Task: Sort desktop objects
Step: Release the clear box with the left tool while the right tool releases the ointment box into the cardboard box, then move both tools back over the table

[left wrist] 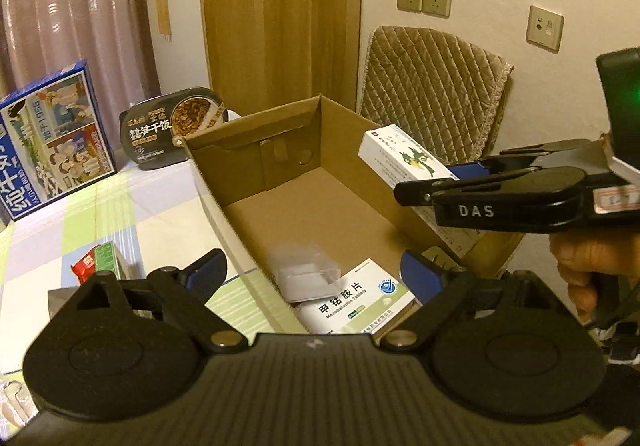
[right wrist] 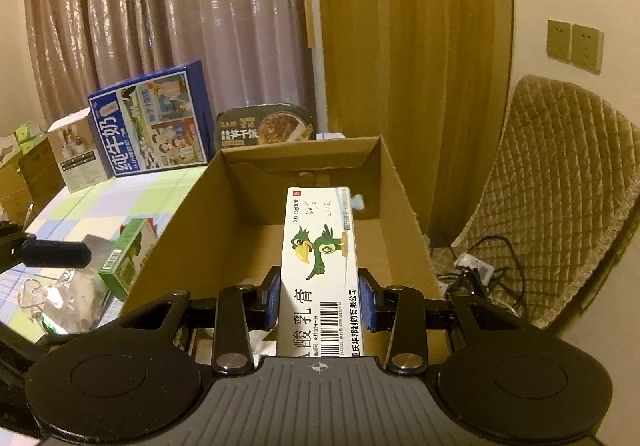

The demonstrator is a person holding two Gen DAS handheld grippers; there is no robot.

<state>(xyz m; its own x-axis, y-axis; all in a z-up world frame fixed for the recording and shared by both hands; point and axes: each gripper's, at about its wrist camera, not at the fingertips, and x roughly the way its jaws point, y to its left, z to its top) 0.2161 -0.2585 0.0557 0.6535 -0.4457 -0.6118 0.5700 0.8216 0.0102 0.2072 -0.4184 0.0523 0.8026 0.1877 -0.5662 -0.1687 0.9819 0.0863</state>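
Note:
An open cardboard box (left wrist: pixel 288 206) (right wrist: pixel 192 222) stands on the checked tablecloth. On its floor lie a white tablet box (left wrist: pixel 356 306) and a small clear plastic case (left wrist: pixel 308 274). My left gripper (left wrist: pixel 316 274) hovers over the near end of the cardboard box, open, nothing touching its blue pads (left wrist: pixel 208 270). My right gripper (right wrist: pixel 320 298) (left wrist: pixel 436 178) is shut on a long white ointment box with a green bird (right wrist: pixel 320 258) (left wrist: pixel 404 158), held over the cardboard box's right wall. A hand (left wrist: pixel 580 266) grips the right gripper's handle.
A green and red box (left wrist: pixel 100 262) (right wrist: pixel 128 258) lies left of the cardboard box, beside a crumpled clear bag (right wrist: pixel 60 298). A blue milk carton (right wrist: pixel 152 122) and a black meal tub (right wrist: pixel 264 130) stand at the back. A quilted chair (right wrist: pixel 560 186) and a power strip (right wrist: pixel 472 266) are right.

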